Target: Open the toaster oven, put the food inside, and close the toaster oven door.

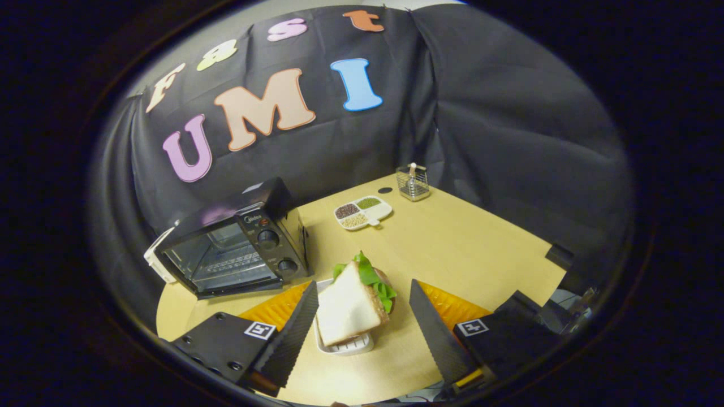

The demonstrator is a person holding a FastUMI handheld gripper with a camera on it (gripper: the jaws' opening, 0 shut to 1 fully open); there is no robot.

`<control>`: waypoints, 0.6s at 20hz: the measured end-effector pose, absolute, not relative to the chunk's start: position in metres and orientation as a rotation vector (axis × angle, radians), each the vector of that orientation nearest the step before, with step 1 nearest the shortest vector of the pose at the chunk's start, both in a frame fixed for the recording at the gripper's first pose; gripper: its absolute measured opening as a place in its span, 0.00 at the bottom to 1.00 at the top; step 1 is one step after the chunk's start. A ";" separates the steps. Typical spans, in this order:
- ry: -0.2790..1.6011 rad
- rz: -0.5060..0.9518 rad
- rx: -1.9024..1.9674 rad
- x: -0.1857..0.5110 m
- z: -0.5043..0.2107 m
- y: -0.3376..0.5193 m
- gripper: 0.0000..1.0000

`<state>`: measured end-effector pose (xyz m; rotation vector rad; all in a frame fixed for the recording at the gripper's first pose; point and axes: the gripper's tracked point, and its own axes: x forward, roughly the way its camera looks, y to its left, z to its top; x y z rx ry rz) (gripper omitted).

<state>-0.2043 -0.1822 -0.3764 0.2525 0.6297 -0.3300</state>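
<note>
Fingers of my gripper [362, 328] stand wide apart, gripping nothing, and the sandwich [352, 305] sits between them on its small white tray [346, 346], untouched on either side. I see green lettuce poking from its far edge. Beyond the left finger, the toaster oven [237, 246] rests on the wooden table [452, 243] with its glass door closed. Farther back lie a divided dish of grains [363, 212] and a wire holder [412, 183].

Toaster oven [235, 249] brand mark too small to read
</note>
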 end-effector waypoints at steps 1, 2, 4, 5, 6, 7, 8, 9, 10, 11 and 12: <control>0.641 -0.330 0.283 -0.204 -0.385 -0.184 0.99; 0.653 -0.332 0.318 -0.204 -0.393 -0.185 0.99; 0.667 -0.336 0.382 -0.201 -0.407 -0.186 0.99; 0.676 -0.331 0.405 -0.203 -0.414 -0.185 0.95; 0.685 -0.325 0.418 -0.203 -0.419 -0.186 0.91; 0.703 -0.324 0.420 -0.202 -0.424 -0.187 0.87; 0.718 -0.316 0.424 -0.202 -0.428 -0.186 0.83; 0.724 -0.309 0.431 -0.200 -0.431 -0.184 0.79; 0.725 -0.305 0.433 -0.198 -0.432 -0.184 0.76; 0.733 -0.307 0.431 -0.198 -0.434 -0.186 0.72; 0.741 -0.304 0.433 -0.198 -0.436 -0.186 0.68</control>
